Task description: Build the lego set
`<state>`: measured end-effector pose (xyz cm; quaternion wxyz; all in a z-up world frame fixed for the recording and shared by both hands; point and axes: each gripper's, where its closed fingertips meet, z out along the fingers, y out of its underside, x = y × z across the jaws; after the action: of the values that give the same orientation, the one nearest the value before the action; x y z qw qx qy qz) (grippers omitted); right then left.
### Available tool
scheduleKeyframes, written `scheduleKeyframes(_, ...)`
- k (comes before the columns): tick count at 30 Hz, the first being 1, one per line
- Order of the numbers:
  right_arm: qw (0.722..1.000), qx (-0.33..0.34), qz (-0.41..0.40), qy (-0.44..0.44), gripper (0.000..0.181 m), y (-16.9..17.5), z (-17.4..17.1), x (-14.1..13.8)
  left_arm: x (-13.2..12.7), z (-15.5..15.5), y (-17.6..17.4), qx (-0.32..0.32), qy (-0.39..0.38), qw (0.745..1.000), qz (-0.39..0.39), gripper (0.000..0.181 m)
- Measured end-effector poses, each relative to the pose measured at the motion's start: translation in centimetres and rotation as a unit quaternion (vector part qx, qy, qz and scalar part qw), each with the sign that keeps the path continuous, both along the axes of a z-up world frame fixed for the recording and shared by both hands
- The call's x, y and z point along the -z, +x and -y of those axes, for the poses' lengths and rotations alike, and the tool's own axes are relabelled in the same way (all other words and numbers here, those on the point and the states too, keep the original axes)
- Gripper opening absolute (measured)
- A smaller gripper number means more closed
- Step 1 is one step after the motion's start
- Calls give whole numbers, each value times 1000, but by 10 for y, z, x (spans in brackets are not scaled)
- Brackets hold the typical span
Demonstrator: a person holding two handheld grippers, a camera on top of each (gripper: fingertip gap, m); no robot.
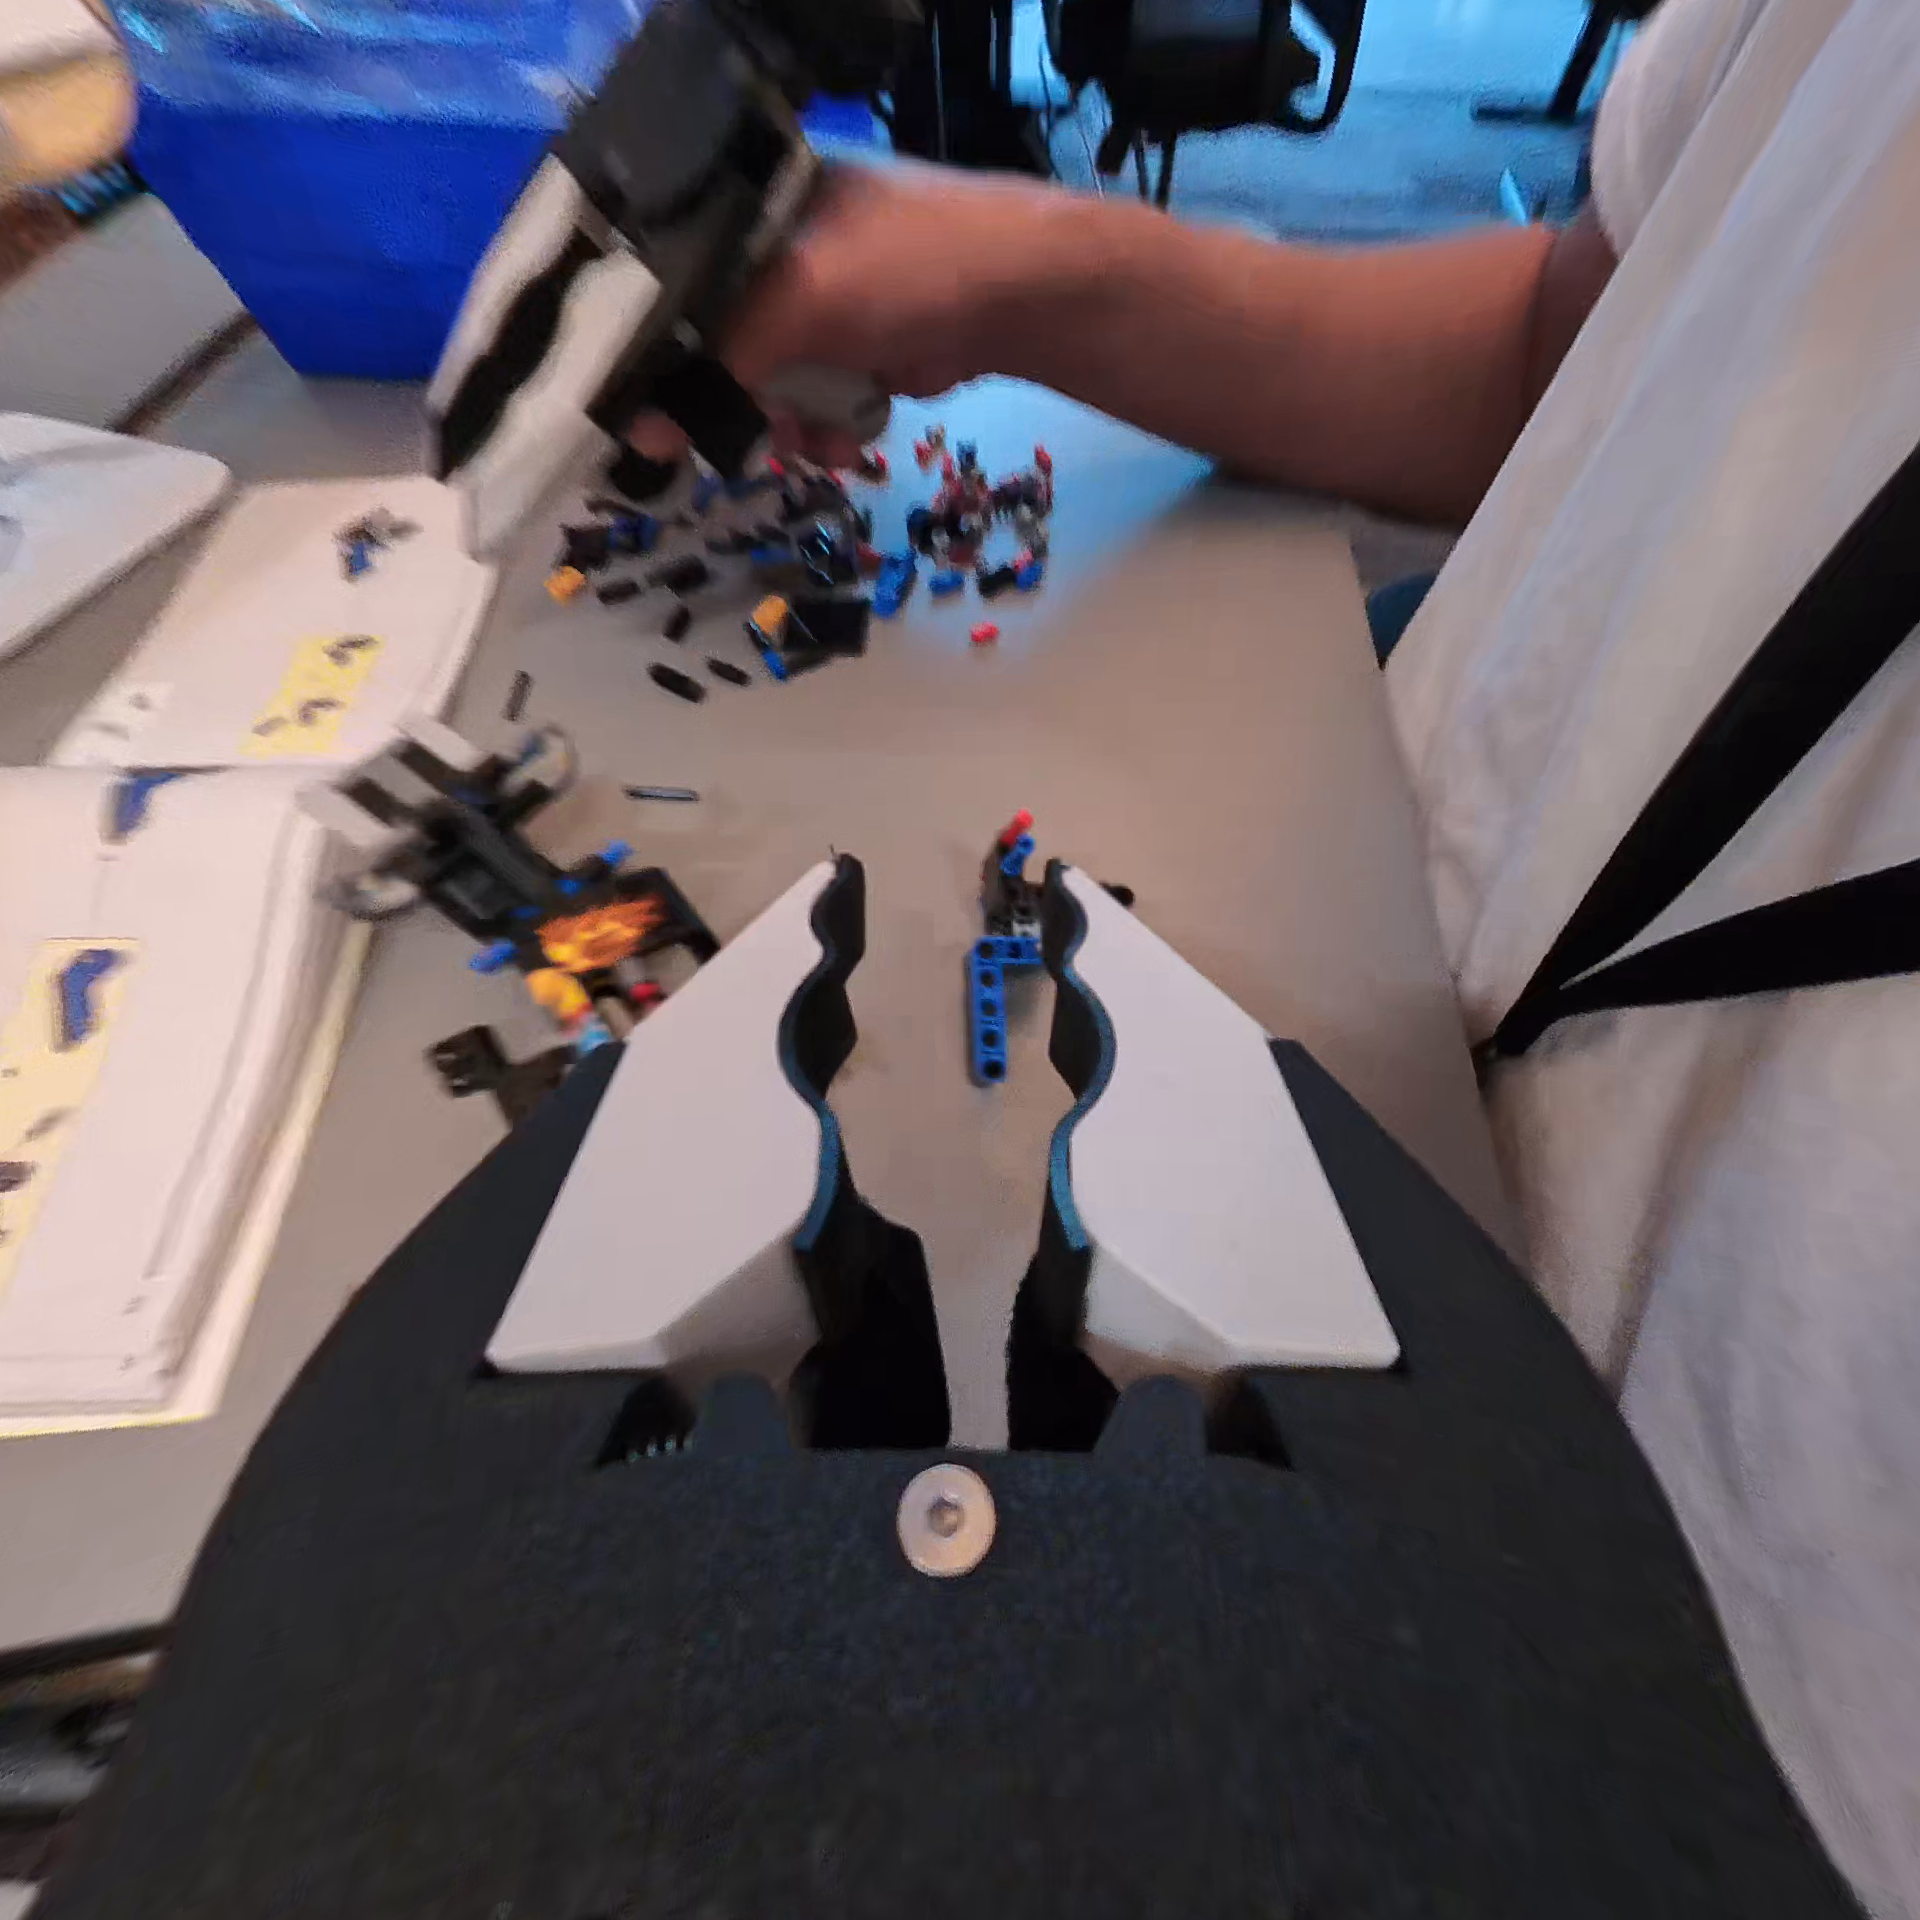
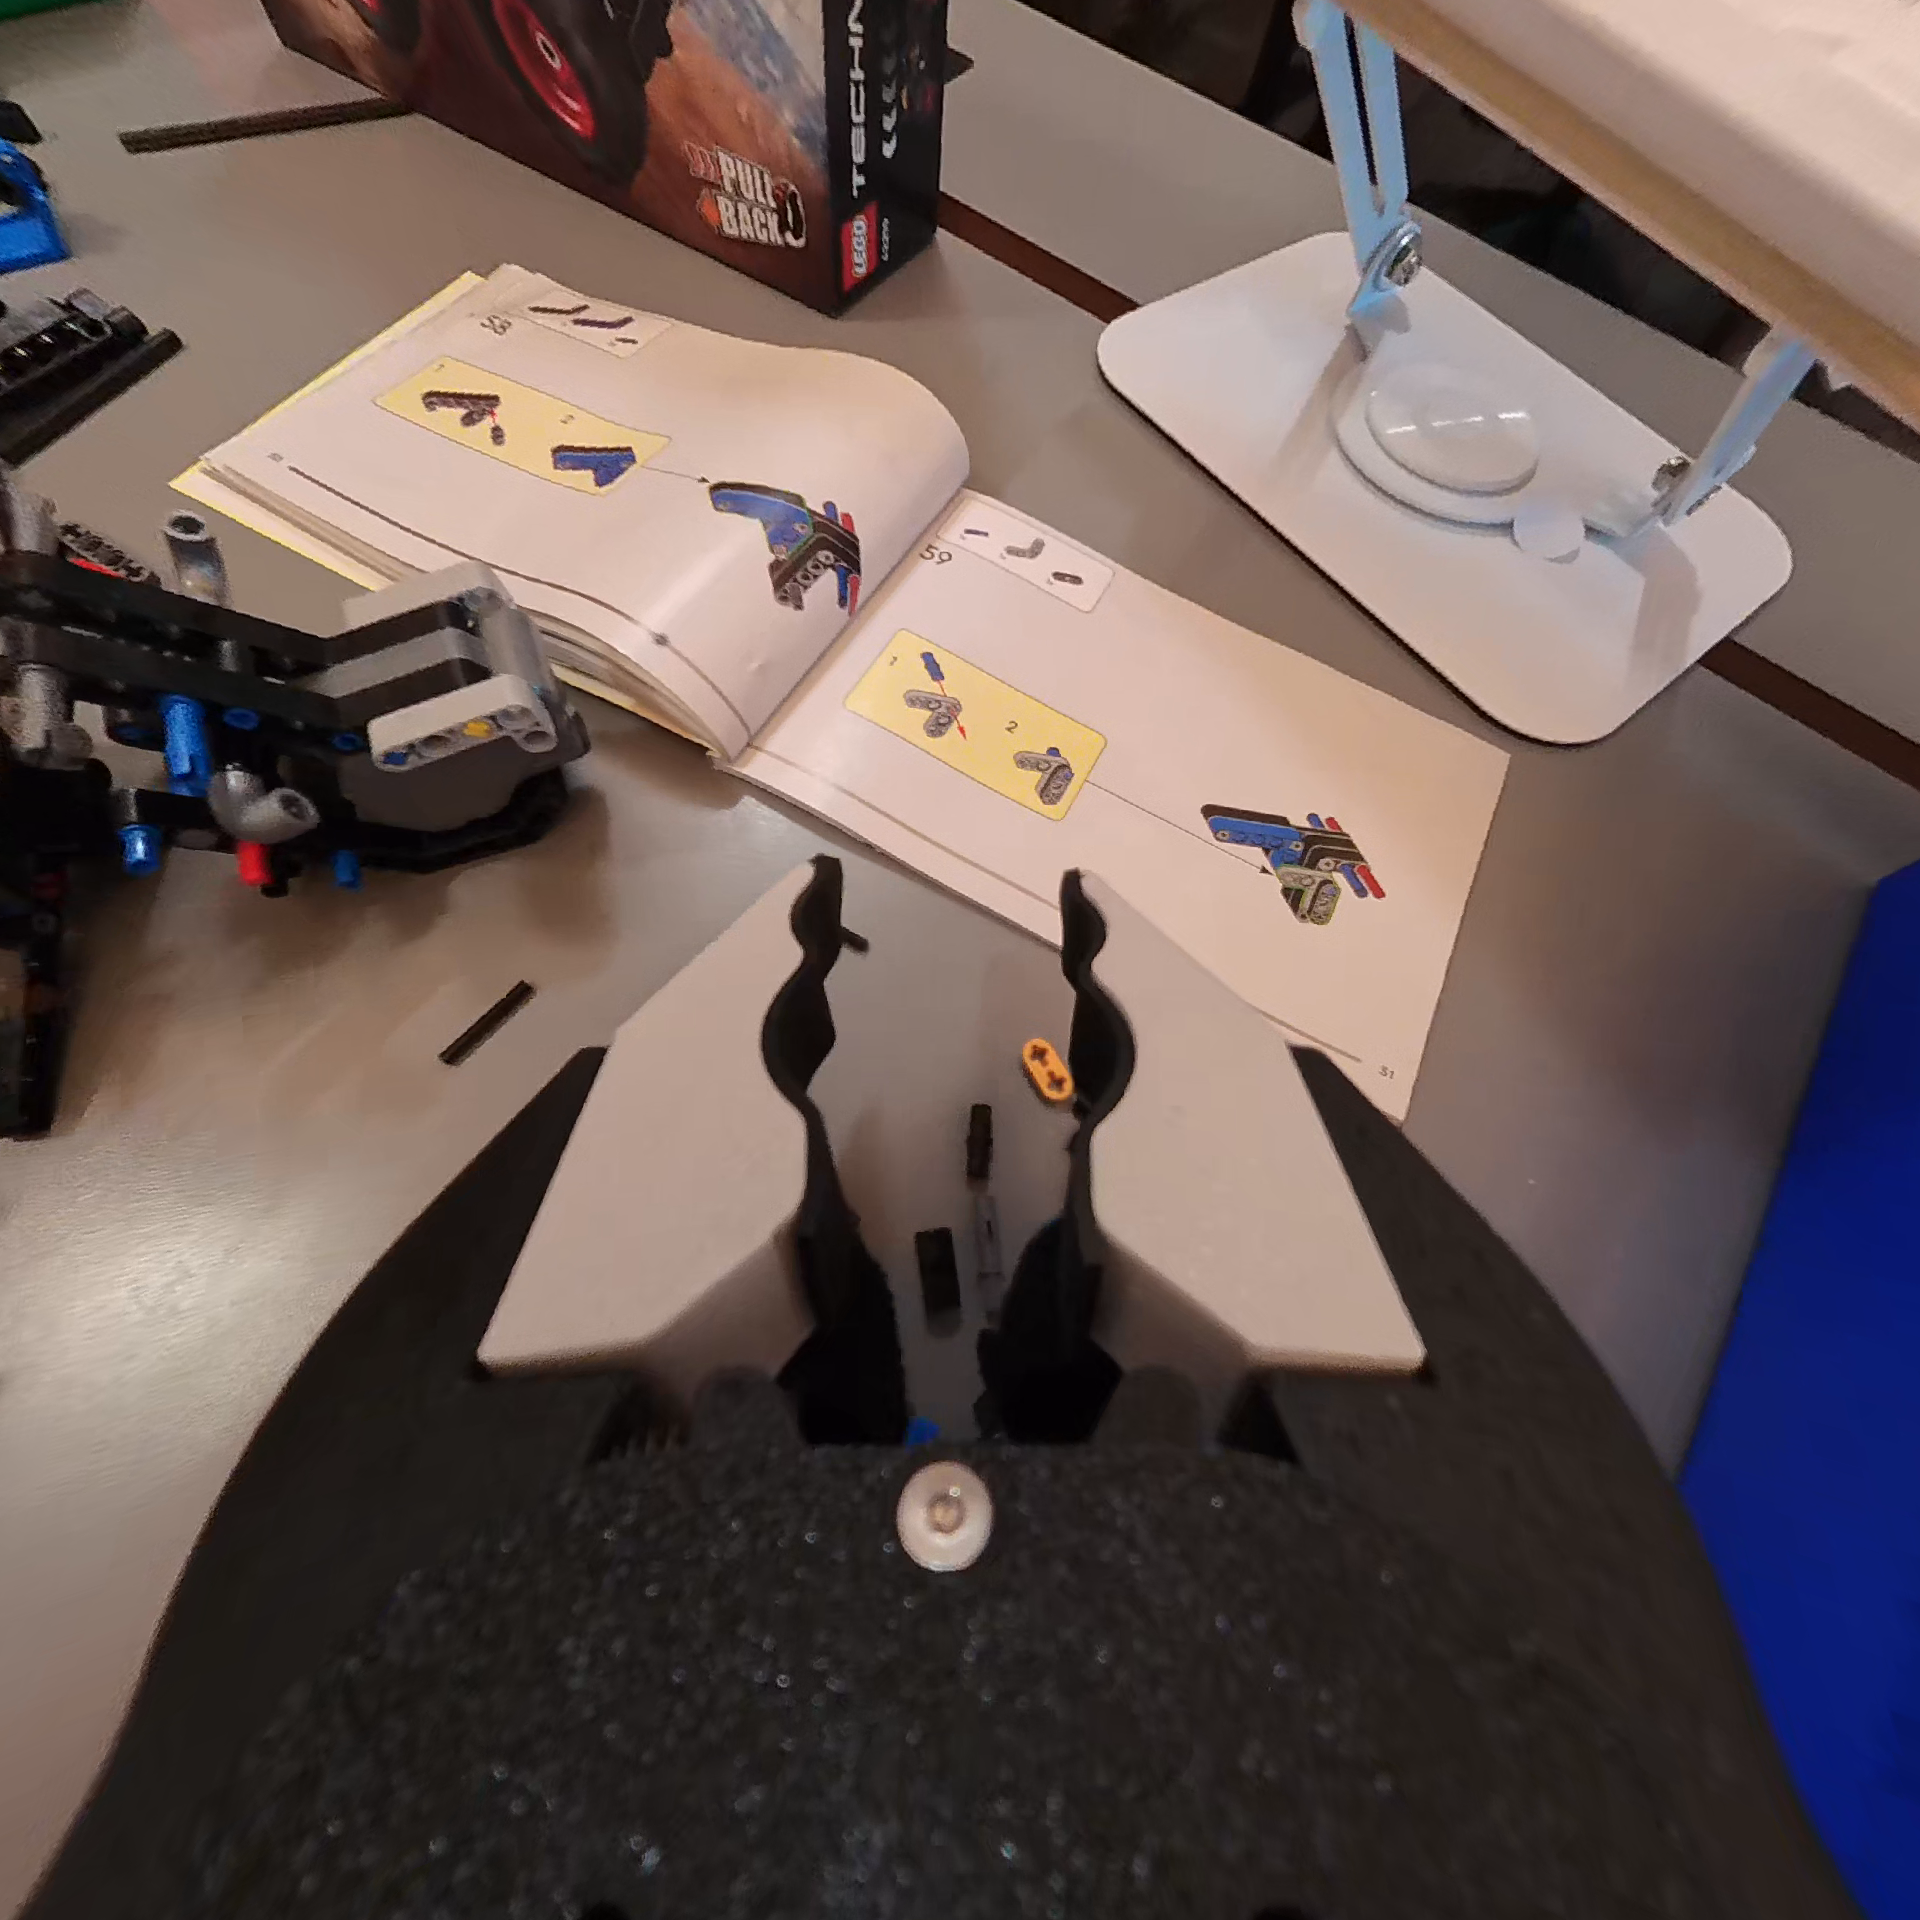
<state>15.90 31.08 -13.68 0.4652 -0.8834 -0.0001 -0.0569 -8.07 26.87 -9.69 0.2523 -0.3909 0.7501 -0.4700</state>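
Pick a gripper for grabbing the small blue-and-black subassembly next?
Left, probably. The left gripper is open with the blue-and-black subassembly between its fingertips; the right gripper hovers near the instruction booklet.

Both cams sit just behind their own fingers, angled down at the table [image 1: 1143,748] from close up. Left one faces the loose parts pile [image 1: 790,551]; right one faces the open instruction booklet [image 2: 1039,727]. Both catch the half-built model [image 2: 260,707].
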Motion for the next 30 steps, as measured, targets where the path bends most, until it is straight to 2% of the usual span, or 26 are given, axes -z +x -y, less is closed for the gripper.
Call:
scheduleKeyframes(3,1000,10,22,5,45,7,4,-10,-26,-45,4,-67,-10,997,39,31)
scheduleKeyframes(7,999,37,24,7,54,27,18,-23,-27,-116,5,-202,39,977,56,29)
scheduleKeyframes(11,1000,-3,1,8,54,12,35,-18,-28,-149,-9,-263,84,958,83,27)
scheduleKeyframes(17,996,-83,-5,-45,49,-41,67,5,-22,-161,-13,-282,51,954,94,23)
scheduleKeyframes(21,995,-89,-24,-41,39,-64,79,15,-12,-158,-7,-267,57,959,80,24)
scheduleKeyframes(24,996,-80,4,-44,27,-73,78,23,-5,-155,-4,-261,76,959,75,23)
scheduleKeyframes(30,992,-80,31,-97,24,-74,76,44,-1,-152,-1,-253,71,963,68,23)
